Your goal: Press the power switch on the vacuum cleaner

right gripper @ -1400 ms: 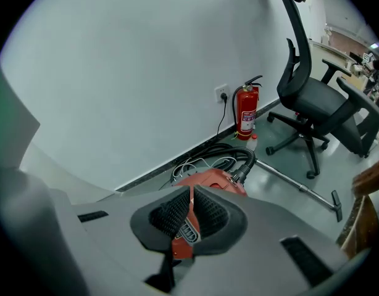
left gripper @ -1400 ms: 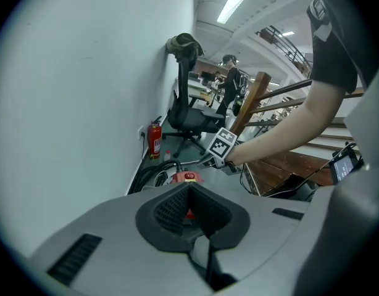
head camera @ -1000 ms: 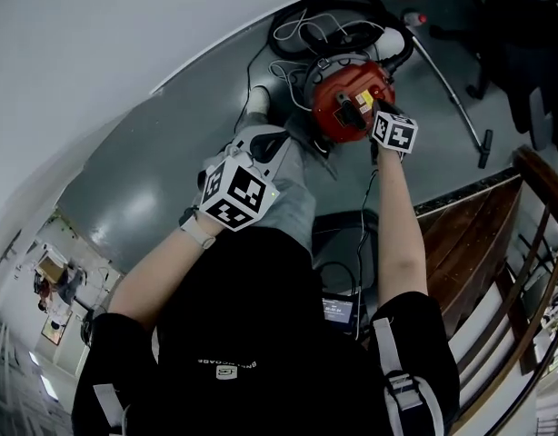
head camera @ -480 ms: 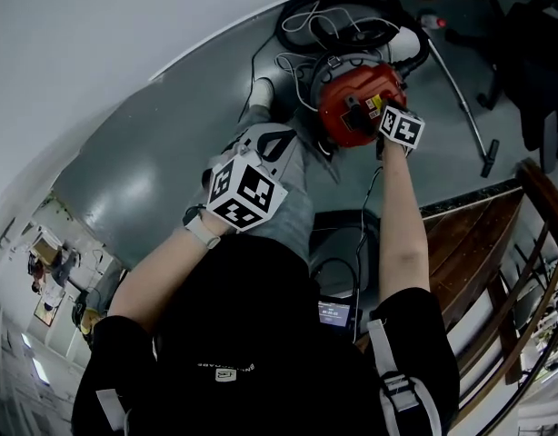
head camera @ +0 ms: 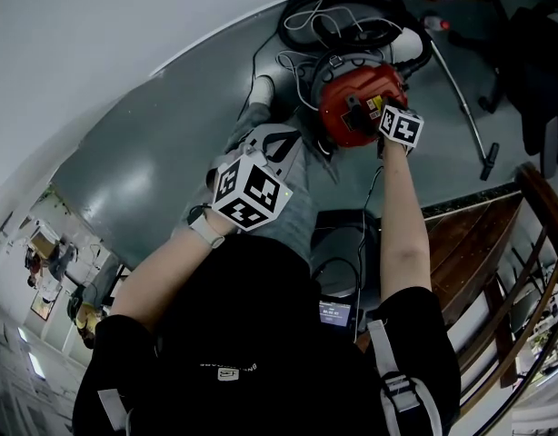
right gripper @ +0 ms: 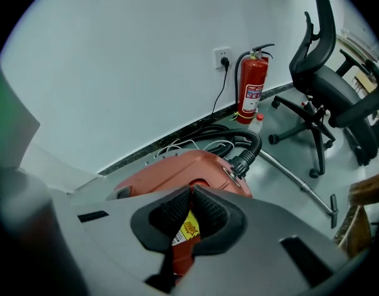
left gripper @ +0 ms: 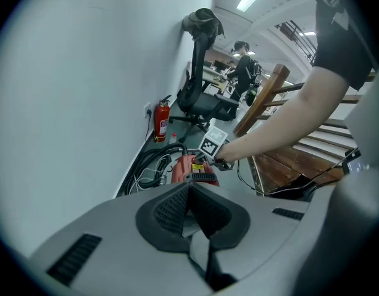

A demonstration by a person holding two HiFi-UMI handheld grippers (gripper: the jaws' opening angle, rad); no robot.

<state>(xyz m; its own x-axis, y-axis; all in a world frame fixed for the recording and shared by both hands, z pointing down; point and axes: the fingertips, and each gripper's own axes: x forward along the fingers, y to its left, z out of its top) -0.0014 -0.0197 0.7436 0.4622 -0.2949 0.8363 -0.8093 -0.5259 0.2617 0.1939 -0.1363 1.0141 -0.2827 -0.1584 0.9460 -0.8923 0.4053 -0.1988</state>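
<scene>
The red vacuum cleaner [head camera: 352, 94] lies on the grey floor by the wall, with a black hose [right gripper: 254, 144] plugged into its front. My right gripper [head camera: 379, 116] rests with its tips on the vacuum's top. In the right gripper view its jaws are shut [right gripper: 191, 193] over the red body [right gripper: 177, 165], and a yellow label [right gripper: 188, 230] shows just behind the pads. The switch itself is not visible. My left gripper [head camera: 274, 139] is held back and to the left of the vacuum, shut and holding nothing [left gripper: 189, 189]. From there I see the vacuum [left gripper: 188, 167] ahead.
Coiled cables and hose [head camera: 338, 21] lie behind the vacuum against the wall. A metal wand [head camera: 461, 89] stretches across the floor to the right. A fire extinguisher [right gripper: 252, 85] and an office chair [right gripper: 325, 85] stand nearby. A wooden stair rail [head camera: 483, 234] is at the right.
Almost nothing has changed. The right gripper stays on the vacuum's top. The left gripper has drifted slightly to the right.
</scene>
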